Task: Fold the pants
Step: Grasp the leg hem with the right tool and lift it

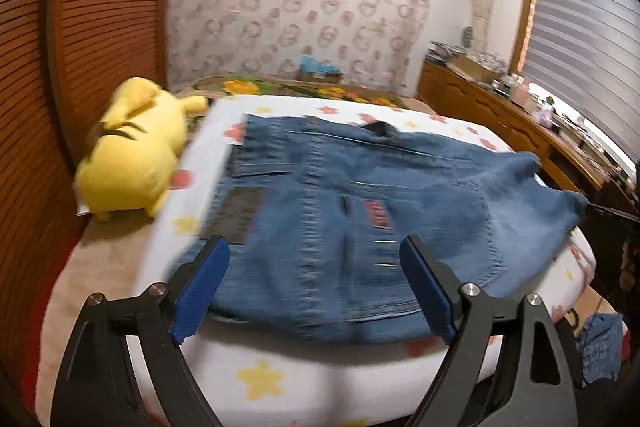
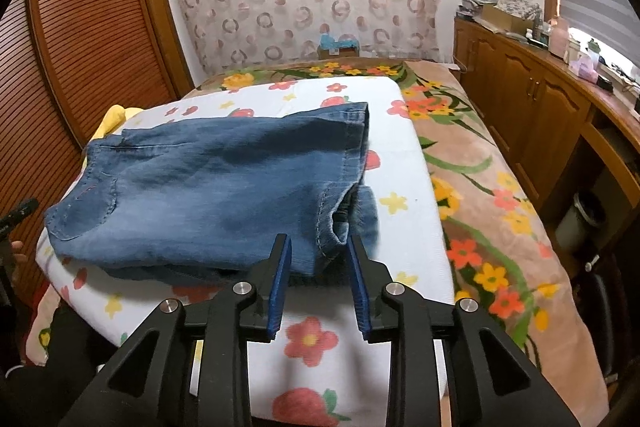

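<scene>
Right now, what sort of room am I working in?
Most likely a home bedroom. The jeans lie on a flower-print pad spread over a bed with a floral blanket. A louvered wooden wardrobe door stands on one side, and a yellow plush toy lies beside the pad.

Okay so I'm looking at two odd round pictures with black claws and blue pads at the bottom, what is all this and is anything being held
Those claws are two hand-held grippers; a person carries one in each hand, each with a wide-angle camera looking along its fingers. One picture is from the left gripper, the other from the right gripper. Folded blue denim pants lie on a white flower-print pad on a bed. A yellow plush toy lies beside the pad. Neither gripper holds anything: the left stands wide open, the right narrowly open around the pants' near corner.
</scene>
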### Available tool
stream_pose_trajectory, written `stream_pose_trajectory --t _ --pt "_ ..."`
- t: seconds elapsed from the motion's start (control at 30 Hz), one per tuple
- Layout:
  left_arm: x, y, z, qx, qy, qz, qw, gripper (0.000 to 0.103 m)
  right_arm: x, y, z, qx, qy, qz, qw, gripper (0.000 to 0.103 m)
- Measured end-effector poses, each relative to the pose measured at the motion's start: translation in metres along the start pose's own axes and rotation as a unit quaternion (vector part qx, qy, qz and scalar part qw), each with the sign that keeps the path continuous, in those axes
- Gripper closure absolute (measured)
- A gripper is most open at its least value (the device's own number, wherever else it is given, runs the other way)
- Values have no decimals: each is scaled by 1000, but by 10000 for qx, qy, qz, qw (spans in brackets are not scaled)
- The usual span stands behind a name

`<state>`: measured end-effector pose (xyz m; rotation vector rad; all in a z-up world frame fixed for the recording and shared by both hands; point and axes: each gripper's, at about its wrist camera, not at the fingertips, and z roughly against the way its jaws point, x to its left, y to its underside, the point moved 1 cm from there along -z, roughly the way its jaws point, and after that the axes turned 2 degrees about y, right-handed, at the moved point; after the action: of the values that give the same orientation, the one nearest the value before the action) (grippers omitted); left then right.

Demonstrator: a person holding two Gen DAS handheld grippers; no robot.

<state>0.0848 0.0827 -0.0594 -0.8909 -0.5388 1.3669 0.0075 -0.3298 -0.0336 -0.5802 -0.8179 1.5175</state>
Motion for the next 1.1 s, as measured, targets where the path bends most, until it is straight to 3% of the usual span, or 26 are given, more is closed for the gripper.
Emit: stream_pose_trajectory --t 0.27,0.5,0.6,0.63,0.67,0.7,1.1 --pt "-45 -2 -27 281 547 -278 9977 16 5 0 -4 20 61 18 10000 72" --pt "-62 4 -41 448 795 -349 9952 16 -3 -1 -14 155 121 -77 9998 72" --pt "-63 9 -48 543 732 -355 9952 16 -4 -1 -18 190 68 -88 9998 72" --pt "-63 11 -49 566 735 -334 9951 16 -3 -1 -19 208 50 -83 9997 73" --pt "-63 12 -51 585 741 -310 9951 16 -2 -1 -19 216 30 -69 9997 87" --pt "-63 14 -52 612 747 -275 9949 16 -1 -1 -20 224 18 -28 9997 94" --pt "-73 23 -61 653 544 -435 9954 15 25 -21 -4 -39 -192 365 9991 98"
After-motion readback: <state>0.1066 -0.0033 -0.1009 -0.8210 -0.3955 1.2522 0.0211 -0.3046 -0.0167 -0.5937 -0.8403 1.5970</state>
